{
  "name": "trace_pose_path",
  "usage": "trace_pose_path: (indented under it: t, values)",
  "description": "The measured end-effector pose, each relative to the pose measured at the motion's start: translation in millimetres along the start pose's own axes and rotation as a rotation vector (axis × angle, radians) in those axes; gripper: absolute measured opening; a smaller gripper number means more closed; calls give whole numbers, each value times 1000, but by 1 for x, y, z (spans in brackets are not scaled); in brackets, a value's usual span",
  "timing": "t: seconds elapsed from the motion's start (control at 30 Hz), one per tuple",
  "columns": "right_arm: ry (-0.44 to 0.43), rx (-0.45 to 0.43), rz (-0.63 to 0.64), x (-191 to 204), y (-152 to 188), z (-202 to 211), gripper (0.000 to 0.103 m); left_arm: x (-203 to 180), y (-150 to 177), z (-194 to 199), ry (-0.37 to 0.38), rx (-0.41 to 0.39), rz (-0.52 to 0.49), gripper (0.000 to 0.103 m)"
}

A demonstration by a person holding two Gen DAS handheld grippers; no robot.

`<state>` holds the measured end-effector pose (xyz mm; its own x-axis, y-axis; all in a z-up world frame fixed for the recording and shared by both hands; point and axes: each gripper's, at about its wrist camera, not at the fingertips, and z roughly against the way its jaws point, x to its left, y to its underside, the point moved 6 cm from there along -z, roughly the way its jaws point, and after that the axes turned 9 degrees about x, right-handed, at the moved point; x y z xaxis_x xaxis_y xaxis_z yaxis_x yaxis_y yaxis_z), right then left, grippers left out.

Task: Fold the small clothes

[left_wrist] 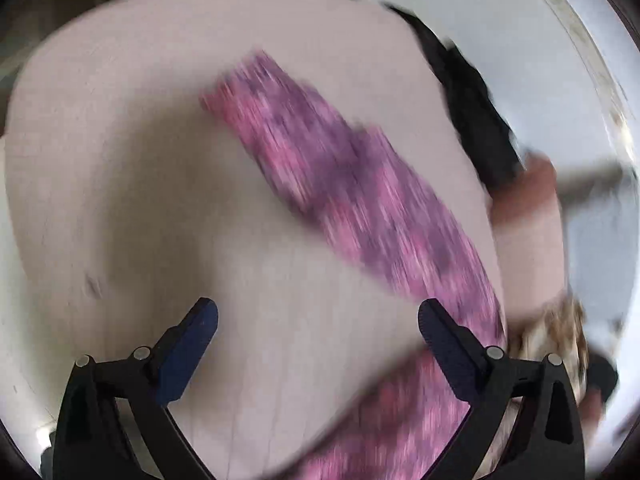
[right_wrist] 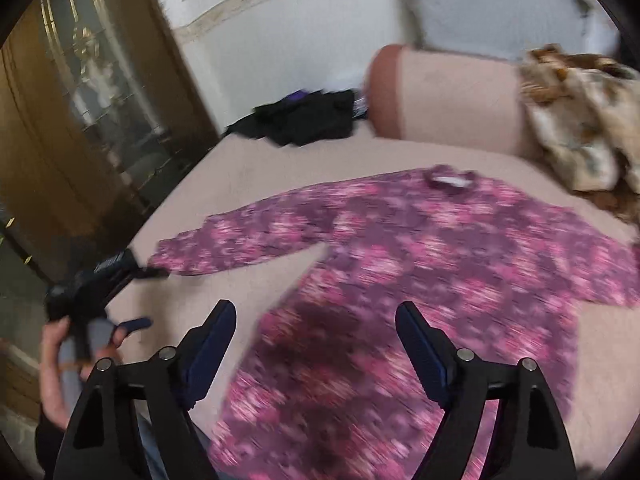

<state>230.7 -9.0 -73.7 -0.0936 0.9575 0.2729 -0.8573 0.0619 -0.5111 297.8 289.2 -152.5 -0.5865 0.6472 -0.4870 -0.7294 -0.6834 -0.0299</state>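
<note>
The left gripper [left_wrist: 318, 320] is hanging with its dark blue padded fingers [left_wrist: 202, 320] spread wide and nothing between them, above the pale pink bed surface [left_wrist: 140, 200]. The right gripper [right_wrist: 316, 320] is likewise gaping wide and empty, hovering over the lower part of the pink-and-purple patterned long-sleeved top [right_wrist: 420, 280].

That top is lying spread out flat on the bed, its neckline with a white label [right_wrist: 450, 179] pointing toward the far side and one long sleeve [left_wrist: 320, 168] stretching out sideways. In the left wrist view the sleeve is running diagonally across the bed, and the gripper's right finger is overlapping the garment's edge in the picture; whether it is touching cannot be told because of the blur. In the right wrist view the left gripper is appearing at the left edge, just beside the sleeve's cuff, held by the person's left hand [right_wrist: 56, 360].

Beyond the top, a pink cylindrical bolster pillow [right_wrist: 448, 96] is lying at the far side of the bed. A heap of black clothes [right_wrist: 308, 118] is sitting just beside the bolster's end, and a cream-and-brown patterned cloth [right_wrist: 576, 120] is draped on its other side. A brown wooden cabinet with glass doors [right_wrist: 80, 100] is standing to the left of the bed.
</note>
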Motion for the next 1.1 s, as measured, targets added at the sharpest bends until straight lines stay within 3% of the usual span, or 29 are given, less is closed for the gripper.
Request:
trace_pose_path:
  t: [0.07, 0.13, 0.2, 0.23, 0.27, 0.33, 0.37, 0.4, 0.47, 0.57, 0.6, 0.67, 0.73, 0.83, 0.97, 1.1]
  values:
    - [-56, 30, 20, 13, -15, -21, 86, -1, -23, -4, -19, -49, 48, 99]
    - [-77, 35, 37, 24, -26, -36, 86, -6, -41, -14, -102, -80, 38, 95]
    - [-72, 32, 47, 30, -32, -47, 86, -6, -54, -37, -201, -26, 27, 80]
    - [-71, 33, 51, 31, -34, -51, 86, -3, -55, -51, -208, 8, 57, 69]
    - [-70, 31, 53, 31, -35, -57, 86, -2, -57, -58, -212, 14, 74, 65]
    - [-73, 32, 48, 28, -37, -63, 86, -9, -62, -60, -265, -46, 44, 59]
    - [-72, 34, 42, 24, -38, -65, 86, -16, -63, -59, -292, -70, 15, 28]
    - [-69, 35, 37, 20, -39, -68, 86, -23, -64, -60, -287, -74, -15, 5]
    - [-69, 39, 18, 9, -40, -68, 86, -26, -66, -63, -266, -72, -31, 3]
    - [-59, 31, -4, -10, -41, -64, 86, -58, -59, -33, -312, -243, -159, 3]
    - [-60, 29, -12, -16, -41, -62, 86, -83, -50, -15, -304, -335, -245, 3]
    - [-72, 25, -38, -31, -39, -55, 86, -125, -25, 16, -292, -478, -400, 3]
    - [-84, 17, -68, -46, -37, -45, 86, -174, 24, 46, -239, -616, -604, 3]
    - [-102, -19, -131, -83, -29, -17, 86, -226, 99, 58, -190, -703, -897, 3]
    - [-108, -60, -210, -132, -16, 13, 86, -275, 213, 25, -109, -682, -1259, 3]
    - [-107, -70, -287, -189, -5, 26, 86, -282, 311, -47, -84, -514, -1559, 3]
